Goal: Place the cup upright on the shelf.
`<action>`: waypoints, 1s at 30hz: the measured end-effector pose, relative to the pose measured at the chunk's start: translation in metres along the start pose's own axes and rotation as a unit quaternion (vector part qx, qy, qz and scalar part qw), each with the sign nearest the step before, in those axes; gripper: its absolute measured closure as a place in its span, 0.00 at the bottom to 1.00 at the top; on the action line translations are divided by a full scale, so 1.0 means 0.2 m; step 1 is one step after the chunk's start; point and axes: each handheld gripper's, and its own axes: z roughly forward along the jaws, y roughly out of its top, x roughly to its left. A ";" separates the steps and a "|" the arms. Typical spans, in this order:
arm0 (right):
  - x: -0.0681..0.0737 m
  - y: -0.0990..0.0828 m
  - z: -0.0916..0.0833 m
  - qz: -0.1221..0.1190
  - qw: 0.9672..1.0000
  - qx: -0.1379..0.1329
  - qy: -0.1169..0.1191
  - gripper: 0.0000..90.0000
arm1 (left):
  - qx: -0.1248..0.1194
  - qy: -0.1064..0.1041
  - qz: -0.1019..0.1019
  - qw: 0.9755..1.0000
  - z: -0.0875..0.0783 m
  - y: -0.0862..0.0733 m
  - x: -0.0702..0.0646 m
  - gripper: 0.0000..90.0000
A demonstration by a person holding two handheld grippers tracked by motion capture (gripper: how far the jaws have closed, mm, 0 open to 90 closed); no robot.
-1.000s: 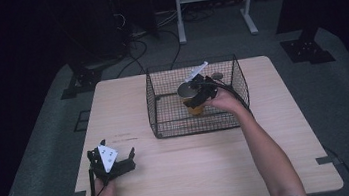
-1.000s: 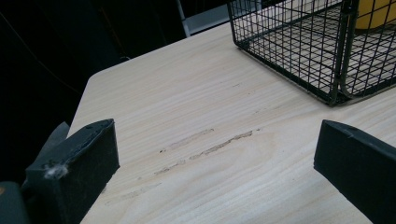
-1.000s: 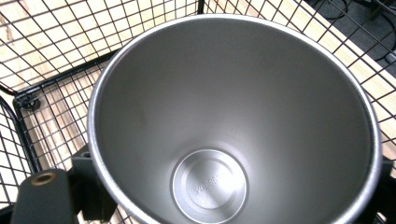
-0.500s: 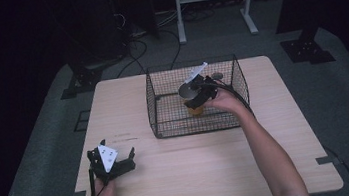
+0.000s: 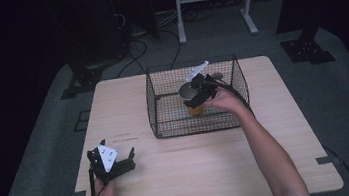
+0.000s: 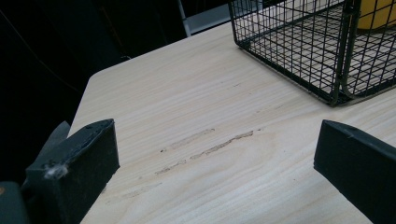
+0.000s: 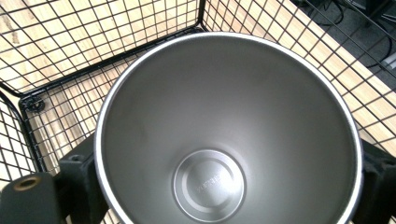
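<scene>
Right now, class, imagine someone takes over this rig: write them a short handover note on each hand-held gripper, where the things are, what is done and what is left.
Right hand-held gripper: shut on the steel tumbler, one jaw at each side of its rim, held inside the wire basket. The tumbler has a yellow outside and is empty.
Left hand-held gripper: open, holding nothing, low over the wooden table near its front left corner, pointing toward the basket.
Done: tumbler gripped.
Left: I cannot tell whether it is going in or coming out; finish that move, then release.
</scene>
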 end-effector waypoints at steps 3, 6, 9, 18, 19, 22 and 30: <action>0.00 0.00 0.00 0.003 1.000 0.000 0.001 0.10 | 0.000 0.000 0.000 1.000 0.00 0.00 0.00 0.00; 0.00 0.00 -0.01 0.001 1.000 0.000 0.001 0.08 | 0.001 0.001 -0.004 1.000 0.00 0.00 0.00 0.00; 0.00 0.01 -0.02 0.002 1.000 -0.004 0.001 0.08 | 0.001 0.001 -0.002 1.000 0.00 0.00 0.00 0.00; -0.02 0.02 -0.06 0.029 0.999 -0.043 0.007 0.04 | 0.002 0.000 -0.004 1.000 0.00 0.00 0.01 0.00; -0.02 0.02 -0.06 0.029 0.999 -0.043 0.007 0.04 | 0.001 0.000 -0.003 1.000 0.00 0.00 0.00 0.00; -0.02 0.03 -0.10 0.026 0.999 -0.044 -0.004 0.04 | 0.001 -0.001 -0.004 1.000 0.00 0.00 0.00 0.00; -0.03 0.03 -0.16 0.034 0.998 -0.059 -0.005 0.03 | 0.000 -0.001 -0.005 1.000 0.00 0.00 0.00 0.00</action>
